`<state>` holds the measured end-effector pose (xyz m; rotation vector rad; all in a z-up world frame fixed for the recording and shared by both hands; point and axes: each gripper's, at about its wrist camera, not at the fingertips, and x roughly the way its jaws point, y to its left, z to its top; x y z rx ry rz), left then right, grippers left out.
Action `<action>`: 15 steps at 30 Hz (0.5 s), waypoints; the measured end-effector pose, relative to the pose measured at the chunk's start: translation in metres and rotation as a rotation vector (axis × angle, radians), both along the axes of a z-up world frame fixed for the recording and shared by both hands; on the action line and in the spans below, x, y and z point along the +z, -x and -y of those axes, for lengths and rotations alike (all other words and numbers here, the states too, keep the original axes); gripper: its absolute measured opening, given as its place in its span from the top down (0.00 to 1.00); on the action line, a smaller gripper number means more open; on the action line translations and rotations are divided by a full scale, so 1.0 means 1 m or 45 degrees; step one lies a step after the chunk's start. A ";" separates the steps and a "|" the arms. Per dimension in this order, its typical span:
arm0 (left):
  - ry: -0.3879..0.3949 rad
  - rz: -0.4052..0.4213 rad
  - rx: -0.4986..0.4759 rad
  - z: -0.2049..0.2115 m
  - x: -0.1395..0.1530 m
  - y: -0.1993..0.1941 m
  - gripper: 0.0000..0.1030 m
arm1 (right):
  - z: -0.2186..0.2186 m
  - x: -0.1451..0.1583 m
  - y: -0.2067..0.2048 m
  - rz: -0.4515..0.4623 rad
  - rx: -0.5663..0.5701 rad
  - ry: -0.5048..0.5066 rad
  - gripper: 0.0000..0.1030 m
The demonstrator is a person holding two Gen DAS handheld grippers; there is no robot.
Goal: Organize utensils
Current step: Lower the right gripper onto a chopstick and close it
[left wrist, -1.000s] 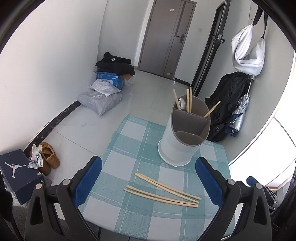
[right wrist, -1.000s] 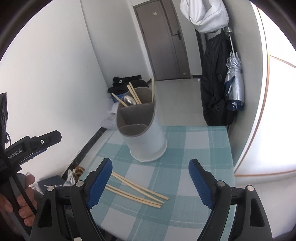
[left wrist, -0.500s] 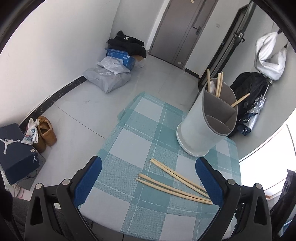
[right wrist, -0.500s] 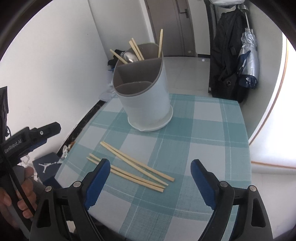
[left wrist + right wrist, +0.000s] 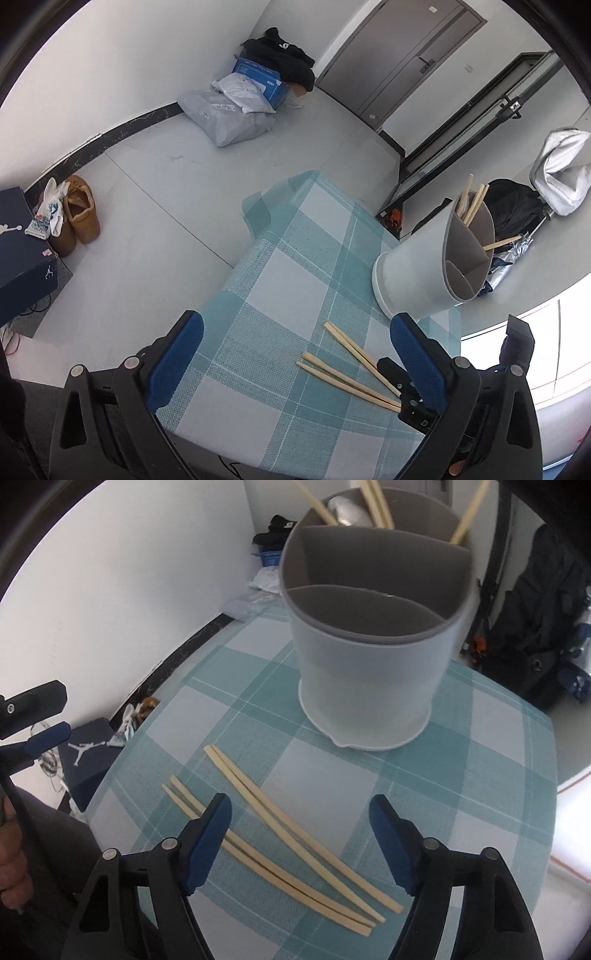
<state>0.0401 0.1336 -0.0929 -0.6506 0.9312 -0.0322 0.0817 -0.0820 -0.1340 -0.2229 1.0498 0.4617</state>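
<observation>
- Right gripper point(image 5: 300, 830) hovering over the loose chopsticks point(image 5: 288, 843), jaws still fairly wide and just narrowing, nothing clamped; sticks lying between the blue pads, slanted across the gap.
- Risking a catch on only one or two of the four if closing here, scattering the others or rolling them off the near edge of the checked tablecloth point(image 5: 487, 775).
- Possibly pinching cloth along with wood, dragging it.
- Left gripper point(image 5: 295, 363) hanging wide and empty just beside the right one; crowding it, risking a knock.
- Ahead, utensil holder point(image 5: 373, 672) standing upright, rear compartment already holding chopsticks; risking a tip-over from a clumsy insertion.
</observation>
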 end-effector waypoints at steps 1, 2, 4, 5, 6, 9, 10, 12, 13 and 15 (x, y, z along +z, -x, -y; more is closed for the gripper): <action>0.018 -0.009 0.012 -0.003 -0.002 0.000 0.03 | -0.006 -0.004 -0.002 -0.005 0.022 0.020 0.35; 0.028 -0.015 0.023 -0.006 -0.002 -0.001 0.03 | -0.011 -0.007 -0.004 -0.008 0.043 0.037 0.37; 0.047 -0.027 0.047 -0.012 -0.004 -0.001 0.03 | -0.018 -0.012 -0.007 -0.014 0.073 0.038 0.45; 0.057 -0.033 0.056 -0.016 -0.005 -0.003 0.03 | -0.022 -0.013 -0.008 -0.012 0.089 0.049 0.48; 0.065 -0.036 0.062 -0.017 -0.005 -0.003 0.03 | -0.026 -0.015 -0.009 -0.010 0.103 0.074 0.53; 0.070 -0.043 0.070 -0.020 -0.006 -0.005 0.03 | -0.039 -0.020 -0.008 0.000 0.180 0.174 0.68; 0.069 -0.045 0.071 -0.021 -0.006 -0.005 0.03 | -0.043 -0.020 -0.007 0.016 0.205 0.195 0.69; 0.073 -0.044 0.076 -0.022 -0.006 -0.005 0.03 | -0.051 -0.020 -0.005 0.019 0.252 0.245 0.70; 0.074 -0.046 0.077 -0.023 -0.005 -0.005 0.03 | -0.055 -0.019 -0.005 0.019 0.270 0.264 0.70; 0.080 -0.047 0.080 -0.024 -0.005 -0.005 0.03 | -0.061 -0.020 -0.006 0.014 0.302 0.293 0.70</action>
